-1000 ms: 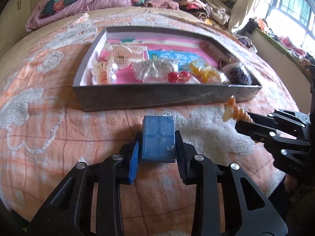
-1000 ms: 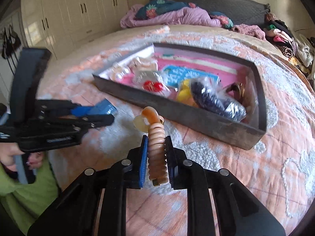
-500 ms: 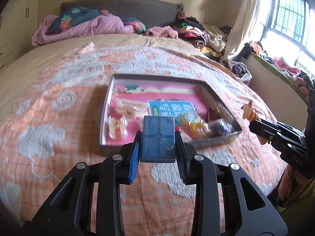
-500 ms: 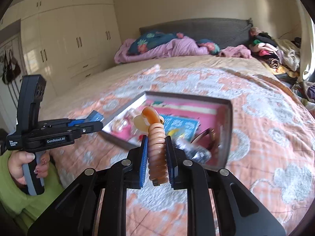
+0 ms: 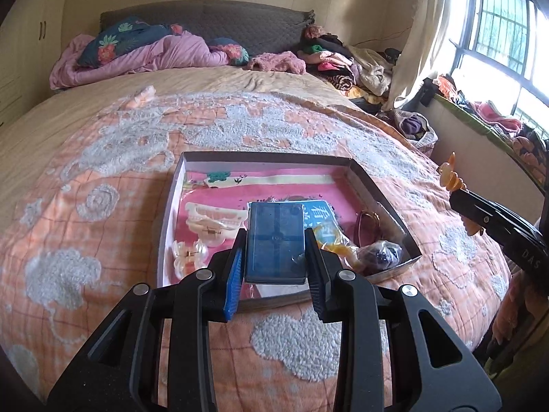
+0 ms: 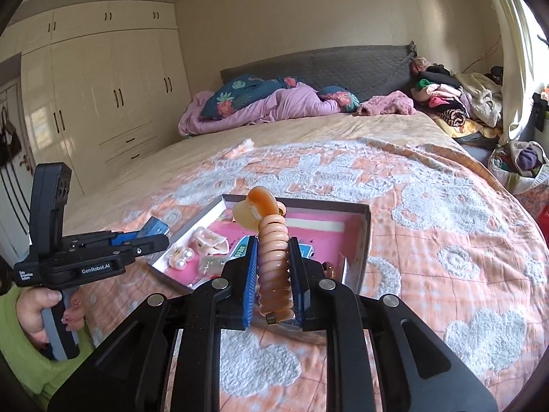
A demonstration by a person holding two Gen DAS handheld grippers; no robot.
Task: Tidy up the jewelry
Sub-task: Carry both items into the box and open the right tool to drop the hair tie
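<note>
Grey tray (image 5: pixel 374 189) holds pale hair clips (image 5: pixel 209 221) and bagged trinkets (image 5: pixel 381 254)

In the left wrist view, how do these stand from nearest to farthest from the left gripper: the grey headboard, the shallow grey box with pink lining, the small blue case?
1. Small blue case: clamped in the left gripper.
2. Shallow grey box with pink lining: just ahead, on the orange blanket.
3. Grey headboard: at the bed's far end.

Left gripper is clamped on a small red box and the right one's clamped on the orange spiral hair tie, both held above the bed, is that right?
Not quite: the small box in the left gripper is blue, not red, as the left wrist view shows. The rest stands: the right gripper is clamped on the orange spiral hair tie, both above the bed.
</note>
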